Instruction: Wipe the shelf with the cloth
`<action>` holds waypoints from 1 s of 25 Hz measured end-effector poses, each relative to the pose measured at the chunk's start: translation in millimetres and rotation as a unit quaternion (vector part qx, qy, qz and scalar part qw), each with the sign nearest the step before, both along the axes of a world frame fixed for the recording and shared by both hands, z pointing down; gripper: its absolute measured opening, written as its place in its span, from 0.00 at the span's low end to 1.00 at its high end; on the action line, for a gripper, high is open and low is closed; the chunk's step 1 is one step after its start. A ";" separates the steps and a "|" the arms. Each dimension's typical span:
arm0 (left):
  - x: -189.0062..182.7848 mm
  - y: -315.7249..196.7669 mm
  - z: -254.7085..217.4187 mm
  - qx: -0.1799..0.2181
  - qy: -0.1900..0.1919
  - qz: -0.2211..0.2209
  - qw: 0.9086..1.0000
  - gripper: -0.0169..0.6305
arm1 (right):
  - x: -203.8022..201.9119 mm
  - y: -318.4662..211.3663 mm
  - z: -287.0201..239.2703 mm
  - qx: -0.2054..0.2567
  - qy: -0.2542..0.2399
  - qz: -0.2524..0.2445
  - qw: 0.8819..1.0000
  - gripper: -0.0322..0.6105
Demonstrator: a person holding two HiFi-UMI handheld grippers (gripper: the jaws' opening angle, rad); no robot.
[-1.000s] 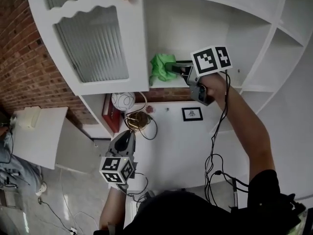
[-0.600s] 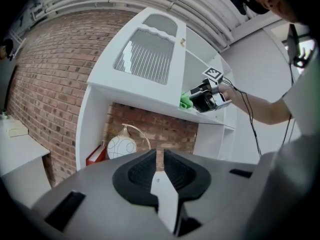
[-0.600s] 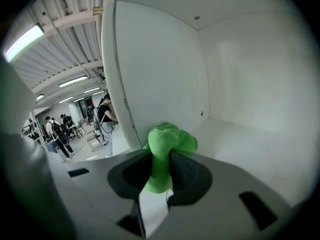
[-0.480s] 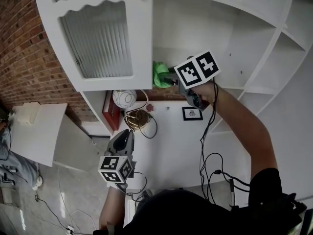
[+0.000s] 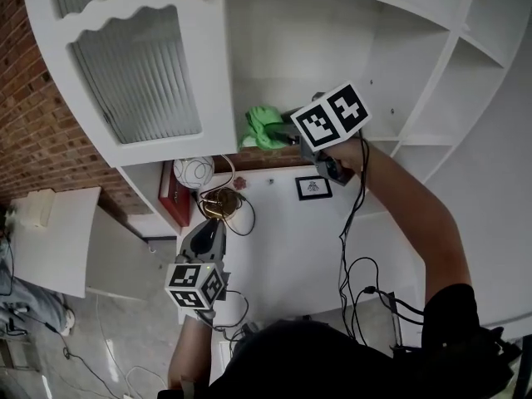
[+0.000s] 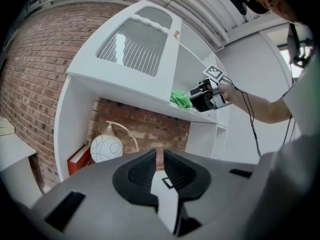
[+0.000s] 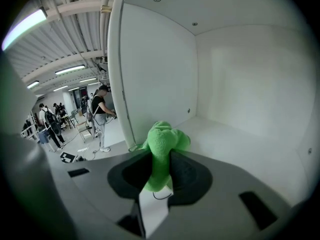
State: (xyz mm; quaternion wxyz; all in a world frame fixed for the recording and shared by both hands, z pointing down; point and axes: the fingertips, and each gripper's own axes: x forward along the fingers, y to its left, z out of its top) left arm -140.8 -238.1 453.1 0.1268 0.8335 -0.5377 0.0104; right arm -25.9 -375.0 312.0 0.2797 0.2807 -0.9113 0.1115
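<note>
One white shelf [image 5: 283, 65] fills the upper frame, its ribbed-glass door [image 5: 133, 65] at upper left. At lower left, the left gripper [image 5: 209, 231] hangs with jaws nearly together and nothing between them. At centre, the right gripper [image 5: 287, 135] clamps the bunched green cloth [image 5: 264, 127], which sits inside the shelf just beside the door.

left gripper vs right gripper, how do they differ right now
The right gripper is shut on the green cloth; the left gripper has its jaws drawn together on nothing. The right gripper is raised to the upper shelf; the left gripper is held low, well below that shelf and pointing up towards it. Both have the same grey body and carry a marker cube.
</note>
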 end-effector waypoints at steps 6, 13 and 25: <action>19.3 -8.9 -1.0 0.002 -0.002 0.025 1.000 0.10 | 29.1 -2.1 1.3 0.005 0.008 0.022 1.000 0.19; 46.4 -17.0 0.5 0.000 -0.004 0.058 0.998 0.10 | 72.9 -2.7 1.8 0.012 0.017 0.058 0.998 0.19; 82.7 -27.6 2.9 -0.001 -0.001 0.100 0.995 0.10 | 137.8 -4.7 3.3 0.022 0.043 0.113 0.992 0.19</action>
